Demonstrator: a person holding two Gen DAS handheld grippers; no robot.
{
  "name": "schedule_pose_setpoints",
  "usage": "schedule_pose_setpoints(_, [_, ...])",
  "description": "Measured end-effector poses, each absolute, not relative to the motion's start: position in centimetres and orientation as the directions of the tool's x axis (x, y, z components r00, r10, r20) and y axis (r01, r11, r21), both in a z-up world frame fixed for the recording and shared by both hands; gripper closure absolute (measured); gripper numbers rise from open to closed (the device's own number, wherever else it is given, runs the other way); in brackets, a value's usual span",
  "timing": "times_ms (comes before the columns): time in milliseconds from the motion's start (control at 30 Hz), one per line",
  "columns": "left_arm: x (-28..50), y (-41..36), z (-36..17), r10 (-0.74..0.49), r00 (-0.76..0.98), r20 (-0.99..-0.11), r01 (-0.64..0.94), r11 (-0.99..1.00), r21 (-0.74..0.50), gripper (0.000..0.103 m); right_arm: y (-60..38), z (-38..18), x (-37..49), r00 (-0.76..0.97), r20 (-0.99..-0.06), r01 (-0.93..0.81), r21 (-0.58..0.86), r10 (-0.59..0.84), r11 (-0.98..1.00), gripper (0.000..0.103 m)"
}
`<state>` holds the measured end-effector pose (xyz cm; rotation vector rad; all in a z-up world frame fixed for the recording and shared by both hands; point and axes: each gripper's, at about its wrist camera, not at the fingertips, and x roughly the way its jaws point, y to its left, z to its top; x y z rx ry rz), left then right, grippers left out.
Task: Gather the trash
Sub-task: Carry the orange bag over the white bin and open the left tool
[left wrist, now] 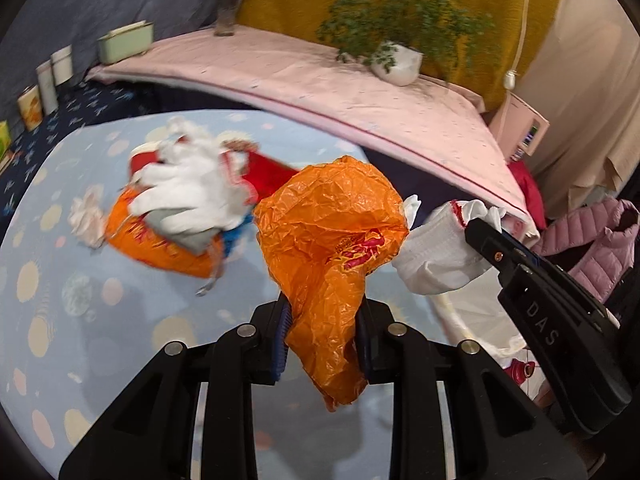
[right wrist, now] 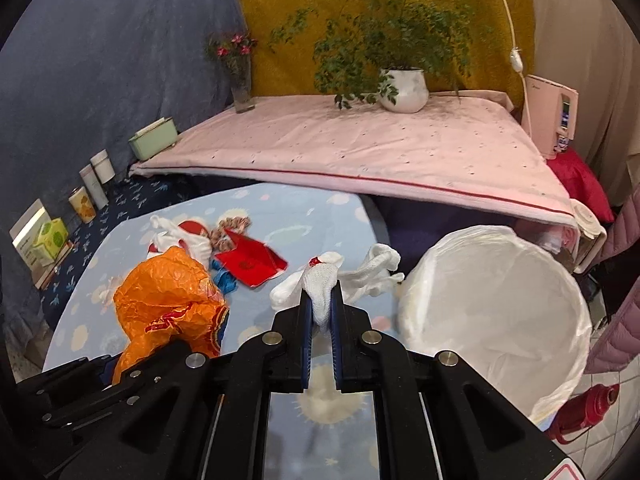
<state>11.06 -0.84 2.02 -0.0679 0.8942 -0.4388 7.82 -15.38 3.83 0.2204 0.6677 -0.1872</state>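
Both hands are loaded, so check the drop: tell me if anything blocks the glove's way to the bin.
Nothing visible does. The right gripper holds the white glove just left of the lined bin, whose open mouth looks empty. The left gripper's orange bag sits on the opposite side.

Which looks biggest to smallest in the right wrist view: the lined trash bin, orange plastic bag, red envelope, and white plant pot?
1. lined trash bin
2. orange plastic bag
3. red envelope
4. white plant pot, though it stands farther away, so this rank is unsure.

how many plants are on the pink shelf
2: a leafy green plant in a white pot toward the right, and red flowers in a glass vase near the left end. None seem hidden.
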Motion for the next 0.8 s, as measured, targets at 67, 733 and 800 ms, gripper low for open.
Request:
schedule_pose_setpoints(67, [10.9, -2.8, 2.7, -0.42, 0.533, -0.734, 0.378, 0.895, -0.238, 0.077, -17.5, 4.5, 7.1, 0.774, -0.621, 0.274, 0.145, -0.128, 0.951, 0.095])
schedule_pose_setpoints(733, [10.8, -16.9, 2.0, -0.529, 0.431, -0.731, 0.555, 0.794, -0.247, 0.035, -30.5, 3.0, 2.7, 0.705, -0.649, 0.501, 0.171, -0.286, 0.848, 0.08])
schedule_pose_setpoints(800, [11.0, -17.0, 1.9, -0.524, 0.431, -0.734, 0.555, 0.796, -0.242, 0.034, -30.8, 3.0, 2.6, 0.706, -0.644, 0.509, 0.172, -0.295, 0.843, 0.071])
